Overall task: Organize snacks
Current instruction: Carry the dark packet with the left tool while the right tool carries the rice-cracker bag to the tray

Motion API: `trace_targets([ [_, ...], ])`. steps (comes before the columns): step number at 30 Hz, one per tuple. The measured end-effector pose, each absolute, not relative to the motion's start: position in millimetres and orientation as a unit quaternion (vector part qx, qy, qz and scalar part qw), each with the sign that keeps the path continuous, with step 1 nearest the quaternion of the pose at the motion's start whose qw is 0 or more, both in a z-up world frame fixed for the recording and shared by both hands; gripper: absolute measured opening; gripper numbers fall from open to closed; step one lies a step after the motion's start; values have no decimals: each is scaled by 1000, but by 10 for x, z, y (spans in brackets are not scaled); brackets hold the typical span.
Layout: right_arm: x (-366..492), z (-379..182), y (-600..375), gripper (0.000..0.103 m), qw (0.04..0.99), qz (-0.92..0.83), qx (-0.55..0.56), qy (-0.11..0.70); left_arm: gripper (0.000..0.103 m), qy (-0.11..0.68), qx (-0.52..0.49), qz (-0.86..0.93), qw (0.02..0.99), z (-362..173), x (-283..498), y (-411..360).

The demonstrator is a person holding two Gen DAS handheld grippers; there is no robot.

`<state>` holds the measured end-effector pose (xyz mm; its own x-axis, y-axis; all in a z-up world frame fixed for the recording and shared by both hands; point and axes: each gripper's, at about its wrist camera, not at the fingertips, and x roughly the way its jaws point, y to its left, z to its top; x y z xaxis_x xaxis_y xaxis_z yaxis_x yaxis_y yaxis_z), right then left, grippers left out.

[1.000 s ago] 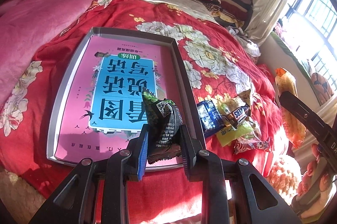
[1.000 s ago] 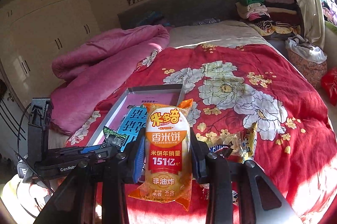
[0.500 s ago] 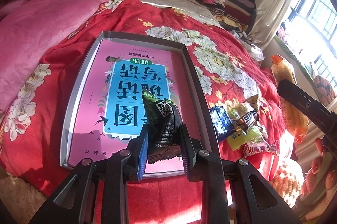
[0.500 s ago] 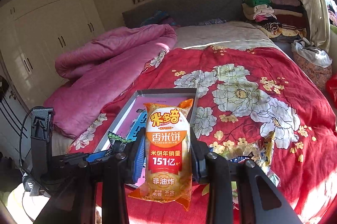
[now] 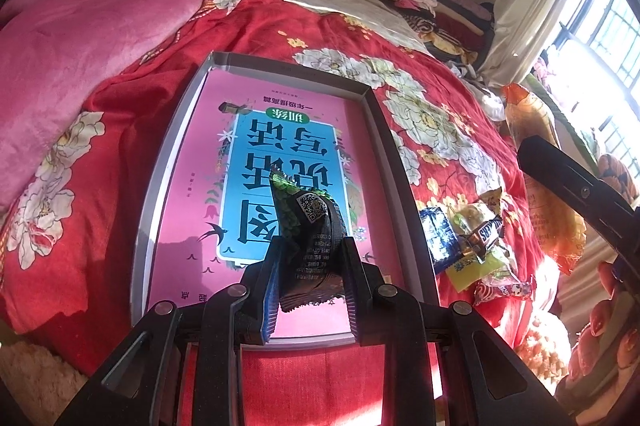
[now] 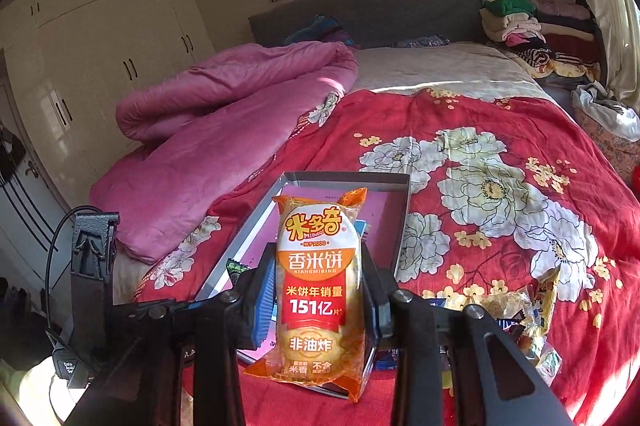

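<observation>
My left gripper (image 5: 310, 266) is shut on a dark green snack packet (image 5: 310, 226) and holds it over the near end of a grey tray (image 5: 384, 145) that lies on the bed, with a pink and blue book (image 5: 280, 145) in it. My right gripper (image 6: 320, 290) is shut on an orange rice cracker pack (image 6: 320, 290), held upright over the tray's near end (image 6: 402, 222). That pack also shows at the right of the left wrist view (image 5: 536, 161). A pile of loose snacks (image 5: 476, 246) lies right of the tray.
The tray lies on a red floral bedspread (image 6: 500, 193). A pink quilt (image 5: 100, 25) is bunched at the left. Folded clothes (image 6: 536, 25) are stacked at the head of the bed. White wardrobes (image 6: 100, 37) line the left wall. A window (image 5: 600, 25) is at the right.
Both grippers have moved forward over the tray, each still holding its packet. The tray now sits more centred in the left wrist view.
</observation>
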<state>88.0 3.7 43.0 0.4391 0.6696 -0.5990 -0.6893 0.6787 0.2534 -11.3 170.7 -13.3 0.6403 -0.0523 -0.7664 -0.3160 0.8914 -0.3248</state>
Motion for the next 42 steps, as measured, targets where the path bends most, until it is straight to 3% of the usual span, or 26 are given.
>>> trace_targets([
  [17,912,14,435,37,824,412,-40,387,28,431,-237,117,863,-297,-70,2173],
  [42,912,-548,491,37,805,391,-71,440,28,464,-217,125,850,-518,37,2115],
])
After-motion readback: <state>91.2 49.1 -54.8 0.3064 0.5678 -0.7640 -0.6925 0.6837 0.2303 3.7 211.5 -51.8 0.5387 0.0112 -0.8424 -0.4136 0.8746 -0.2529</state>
